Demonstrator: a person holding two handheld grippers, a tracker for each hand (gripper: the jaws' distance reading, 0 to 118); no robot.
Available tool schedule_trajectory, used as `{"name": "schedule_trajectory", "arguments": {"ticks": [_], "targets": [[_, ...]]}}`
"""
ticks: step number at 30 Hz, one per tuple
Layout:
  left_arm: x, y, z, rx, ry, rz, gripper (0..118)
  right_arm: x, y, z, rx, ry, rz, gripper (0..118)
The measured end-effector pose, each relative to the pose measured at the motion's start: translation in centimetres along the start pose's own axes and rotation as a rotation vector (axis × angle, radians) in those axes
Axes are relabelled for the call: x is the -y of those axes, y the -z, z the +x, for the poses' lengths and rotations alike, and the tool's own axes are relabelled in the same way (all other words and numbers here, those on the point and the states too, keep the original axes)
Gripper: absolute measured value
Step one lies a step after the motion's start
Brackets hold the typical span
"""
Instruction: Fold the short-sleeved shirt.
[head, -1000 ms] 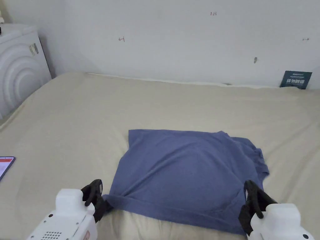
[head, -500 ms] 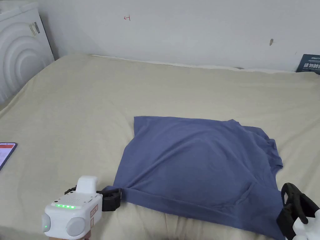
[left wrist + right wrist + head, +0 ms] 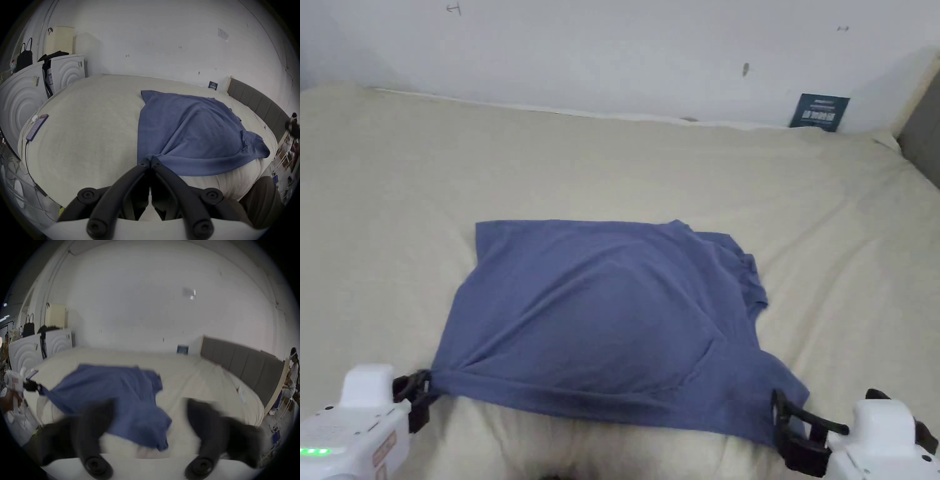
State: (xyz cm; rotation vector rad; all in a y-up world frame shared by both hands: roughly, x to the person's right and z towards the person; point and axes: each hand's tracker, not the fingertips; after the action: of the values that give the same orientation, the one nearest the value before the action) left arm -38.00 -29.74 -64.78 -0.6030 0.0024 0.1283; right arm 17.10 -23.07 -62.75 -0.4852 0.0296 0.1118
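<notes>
The blue shirt [image 3: 600, 325] is lying partly folded on the beige bed [image 3: 612, 169], its near edge hanging over the mattress side. The left gripper [image 3: 419, 397] is pinching the shirt's near left corner with its fingers [image 3: 142, 164] closed on the fabric. The right gripper [image 3: 794, 425] is sitting at the near right corner, fingers spread wide and gripping nothing.

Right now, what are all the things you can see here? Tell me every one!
shirt: one, blue, partly folded on the bed, near edge.
bed: one, beige cover, against the wall.
headboard: one, grey, right end of the bed.
card: one, dark blue, leaning on the wall.
phone: one, on the bed's left side, cabled.
left tongs: black, shut on the shirt's near left corner.
right tongs: black, open at the near right corner.
</notes>
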Motion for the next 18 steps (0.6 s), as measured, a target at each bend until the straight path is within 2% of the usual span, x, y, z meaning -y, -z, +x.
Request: {"name": "schedule_trajectory", "arguments": {"ticks": [1,6,7,9,10,11,12,13,14,16,18], "targets": [[-0.1,-0.1,-0.1,0.001,-0.009,0.004,0,0.6,0.7,0.5,-0.009,0.003,-0.022,118],[-0.5,-0.8,0.8,0.01,-0.045,0.027,0,4.0,6.1,3.5,-0.092,0.126,-0.203,118],[-0.6,-0.9,0.9,0.009,-0.045,0.029,0,4.2,6.7,3.7,-0.076,0.123,-0.228,117],[-0.5,-0.9,1.0,0.004,-0.039,0.022,0,4.4,7.9,4.0,-0.069,0.125,-0.208,108],[-0.6,-1.0,1.0,0.002,-0.043,0.025,0,4.3,8.6,4.1,-0.076,0.13,-0.221,102],[-0.5,-1.1,1.0,0.004,-0.049,0.025,0,4.4,9.1,3.8,-0.119,0.128,-0.253,84],[-0.5,-1.0,1.0,0.004,-0.049,0.019,0,4.5,9.9,3.7,-0.157,0.117,-0.283,48],[-0.4,-1.0,1.0,-0.003,-0.048,0.017,0,4.5,10.3,3.6,-0.165,0.103,-0.311,2],[-0.3,-1.0,0.8,-0.005,-0.05,0.013,0,4.6,10.2,2.7,-0.133,0.031,-0.274,2],[0.1,-1.2,0.6,-0.005,-0.051,0.008,0,4.0,10.4,2.6,-0.135,0.031,-0.275,2],[0.5,-1.4,0.3,0.001,-0.064,0.0,0,3.6,8.7,2.0,-0.094,-0.009,-0.195,2]]}}
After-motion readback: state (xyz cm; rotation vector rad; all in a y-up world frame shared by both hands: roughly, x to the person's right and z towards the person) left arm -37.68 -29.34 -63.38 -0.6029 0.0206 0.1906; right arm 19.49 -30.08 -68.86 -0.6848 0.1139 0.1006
